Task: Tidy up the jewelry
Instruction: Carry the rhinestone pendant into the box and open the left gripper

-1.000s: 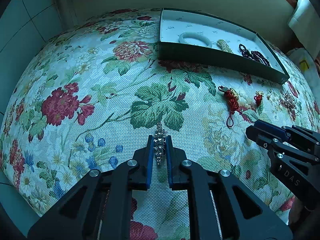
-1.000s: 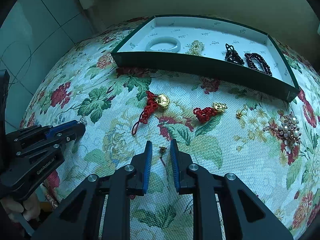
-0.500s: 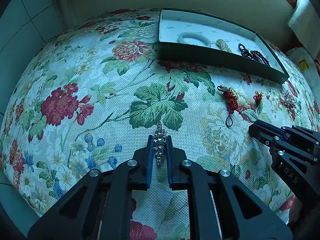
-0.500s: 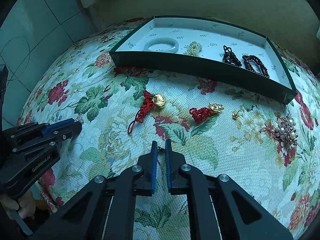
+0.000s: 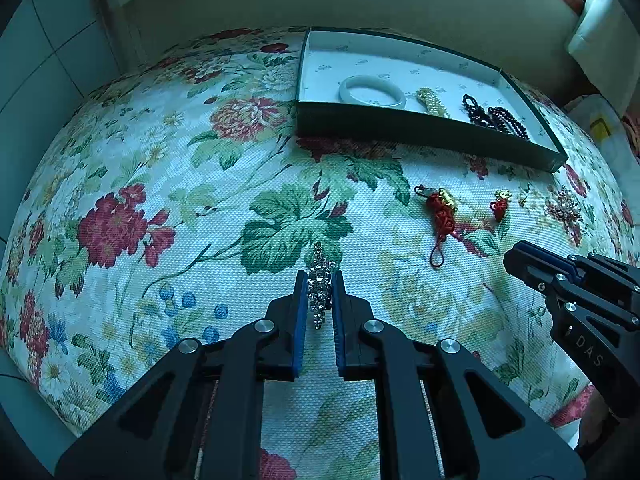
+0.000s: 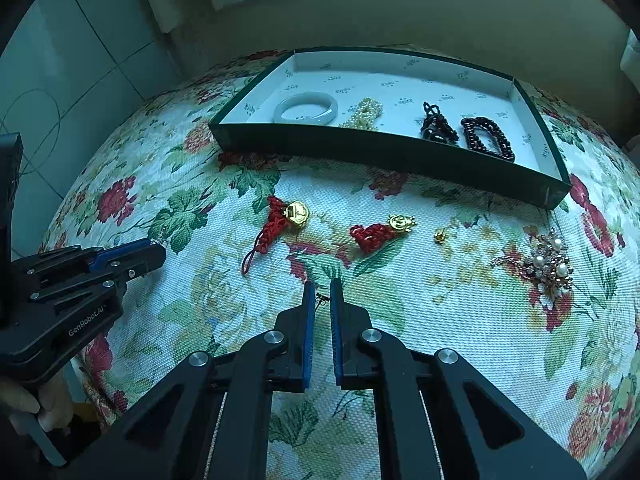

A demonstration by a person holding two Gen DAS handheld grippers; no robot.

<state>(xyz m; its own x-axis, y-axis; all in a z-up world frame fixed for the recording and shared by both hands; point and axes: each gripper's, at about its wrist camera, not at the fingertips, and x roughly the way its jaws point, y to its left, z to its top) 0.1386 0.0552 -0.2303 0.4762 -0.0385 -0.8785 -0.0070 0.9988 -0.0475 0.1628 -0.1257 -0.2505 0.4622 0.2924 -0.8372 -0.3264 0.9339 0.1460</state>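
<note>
Both grippers tilt steeply down over the flowered tablecloth (image 5: 168, 168), side by side. The left gripper (image 5: 319, 280) is clamped on a sparkly rhinestone brooch (image 5: 319, 286) resting on the cloth, and the right gripper (image 6: 320, 294) is pinched nearly shut on a tiny dark earring (image 6: 321, 299). The green box (image 6: 384, 152) beyond holds a pale bangle (image 6: 306, 107) and beads (image 6: 486, 136).

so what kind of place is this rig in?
Likely a home room, not a lab: a floral tablecloth covers the table, tiled wall behind it, and a curtained window off to one side. A green tray holds jewelry.
</note>
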